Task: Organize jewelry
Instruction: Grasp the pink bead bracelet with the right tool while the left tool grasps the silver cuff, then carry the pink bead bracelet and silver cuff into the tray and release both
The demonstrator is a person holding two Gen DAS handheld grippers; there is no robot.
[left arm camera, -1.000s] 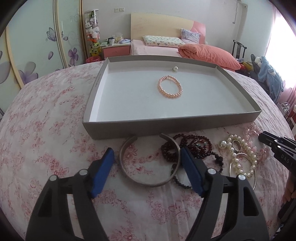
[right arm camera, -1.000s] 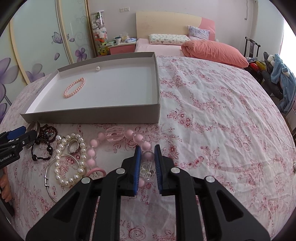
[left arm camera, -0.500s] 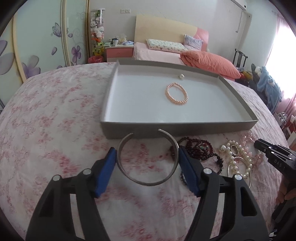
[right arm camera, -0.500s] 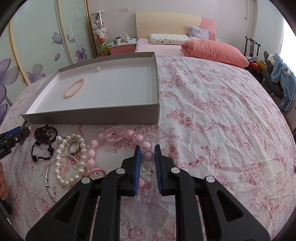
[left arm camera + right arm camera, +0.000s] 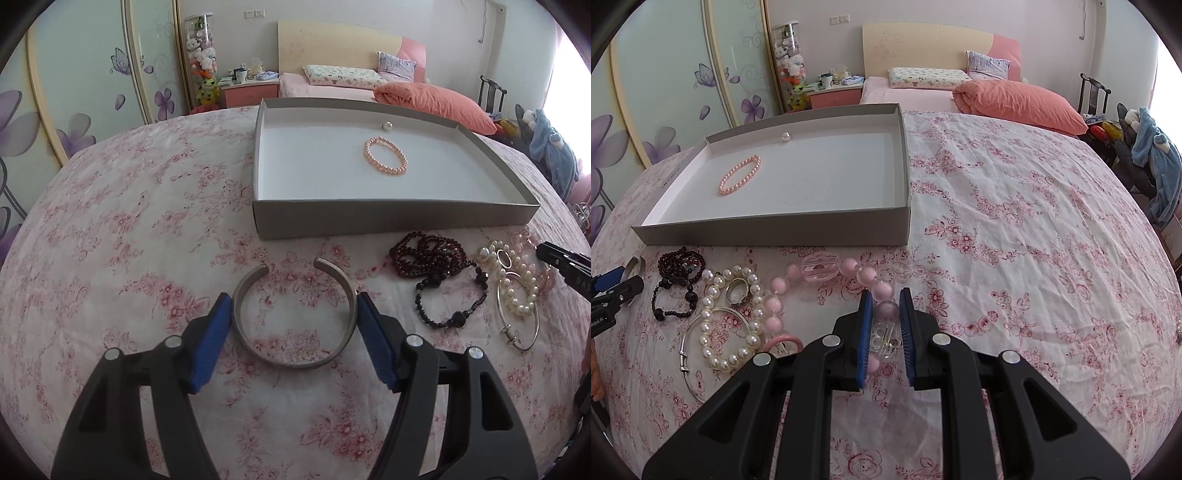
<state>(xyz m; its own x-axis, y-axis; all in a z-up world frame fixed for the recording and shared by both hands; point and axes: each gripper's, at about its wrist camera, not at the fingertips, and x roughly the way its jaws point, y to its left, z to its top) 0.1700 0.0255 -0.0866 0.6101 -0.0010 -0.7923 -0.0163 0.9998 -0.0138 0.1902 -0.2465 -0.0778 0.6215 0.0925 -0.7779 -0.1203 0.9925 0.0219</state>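
Note:
My left gripper (image 5: 293, 302) is shut on a silver cuff bangle (image 5: 293, 360) and holds it above the floral cloth, left of the jewelry pile. The grey tray (image 5: 391, 218) holds a pink pearl bracelet (image 5: 386, 157) and a single pearl (image 5: 386, 126). On the cloth lie dark red beads (image 5: 424, 254), a black bead bracelet (image 5: 450, 306), a white pearl bracelet (image 5: 517, 284) and a thin silver bangle (image 5: 524, 332). My right gripper (image 5: 886, 295) is nearly closed and empty, over a pink bead necklace (image 5: 849, 269) and clear rings (image 5: 884, 338).
The tray (image 5: 775, 232) sits at the far side of the round table with the floral cloth (image 5: 1034, 240). A silver ring (image 5: 737, 291) lies inside the pearl bracelet (image 5: 713, 317). A bed with an orange pillow (image 5: 1015, 103) stands behind.
My left gripper has lifted the silver cuff off the cloth and carried it left and back, away from the dark beads. My right gripper has stayed still.

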